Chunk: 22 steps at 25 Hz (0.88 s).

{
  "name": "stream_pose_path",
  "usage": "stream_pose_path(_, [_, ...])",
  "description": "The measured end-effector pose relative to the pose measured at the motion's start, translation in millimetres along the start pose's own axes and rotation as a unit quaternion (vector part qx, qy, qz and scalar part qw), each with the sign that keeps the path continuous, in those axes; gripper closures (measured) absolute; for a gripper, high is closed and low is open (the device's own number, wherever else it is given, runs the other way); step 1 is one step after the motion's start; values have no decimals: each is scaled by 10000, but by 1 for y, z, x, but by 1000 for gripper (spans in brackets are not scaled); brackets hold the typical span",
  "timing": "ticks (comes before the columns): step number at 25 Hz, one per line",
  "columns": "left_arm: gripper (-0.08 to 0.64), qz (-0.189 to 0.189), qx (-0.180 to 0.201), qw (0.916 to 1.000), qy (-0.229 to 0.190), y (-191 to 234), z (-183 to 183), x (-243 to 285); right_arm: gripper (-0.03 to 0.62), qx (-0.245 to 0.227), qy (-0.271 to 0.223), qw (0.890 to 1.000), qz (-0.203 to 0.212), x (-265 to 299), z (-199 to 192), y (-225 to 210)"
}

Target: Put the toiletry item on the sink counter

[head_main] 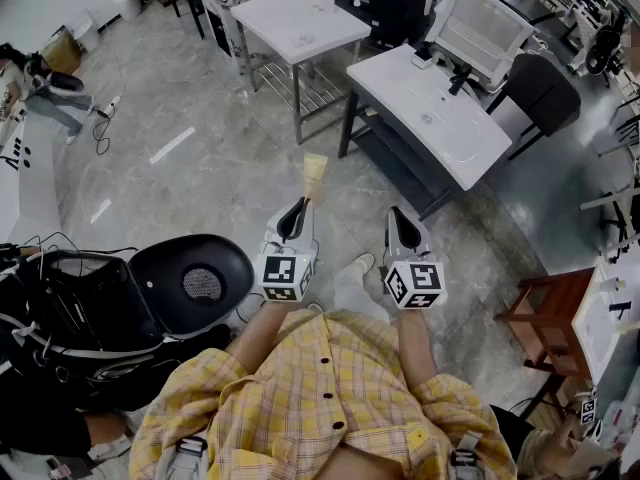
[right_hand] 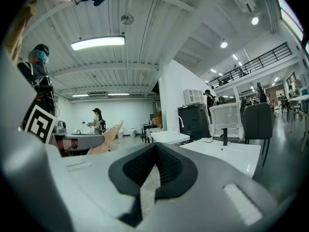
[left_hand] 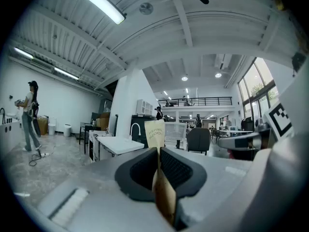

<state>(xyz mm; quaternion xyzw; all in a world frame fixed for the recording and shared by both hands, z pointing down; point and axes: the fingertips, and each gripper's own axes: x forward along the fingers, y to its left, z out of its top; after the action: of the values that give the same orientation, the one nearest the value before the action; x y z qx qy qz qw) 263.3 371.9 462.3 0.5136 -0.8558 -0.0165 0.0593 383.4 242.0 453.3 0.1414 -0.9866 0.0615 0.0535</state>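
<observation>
A flat kraft-paper toothbrush pack (head_main: 314, 175) sticks up and forward from my left gripper (head_main: 298, 208), whose jaws are shut on its lower end. In the left gripper view the pack (left_hand: 155, 135) stands upright between the dark pads of that gripper (left_hand: 158, 154). Beside it, my right gripper (head_main: 399, 215) is held at the same height with its jaws together and nothing in them (right_hand: 155, 151). The white sink counter (head_main: 482, 148) with a black faucet (head_main: 459, 78) stands ahead and to the right, some way off; the right gripper view shows its top (right_hand: 227, 154).
A second white sink table (head_main: 300, 23) with a white faucet stands further back. A black office chair (head_main: 190, 283) is at my left, a dark chair (head_main: 541, 93) is behind the counter, and a wooden stool (head_main: 545, 318) is at the right. A person (head_main: 50, 93) stands far left.
</observation>
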Motion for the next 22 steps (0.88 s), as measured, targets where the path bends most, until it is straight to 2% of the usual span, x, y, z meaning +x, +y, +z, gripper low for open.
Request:
stream_pose_path(8, [535, 42, -78, 10000, 10, 28, 17, 4, 594, 180, -46, 9998, 45, 21, 20, 13])
stream_pose_path(15, [535, 34, 29, 10000, 10, 31, -2, 25, 595, 257, -146, 9995, 138, 50, 5, -1])
stream_pose_path(22, [535, 6, -9, 9999, 113, 64, -4, 60, 595, 181, -189, 9996, 66, 105, 13, -2])
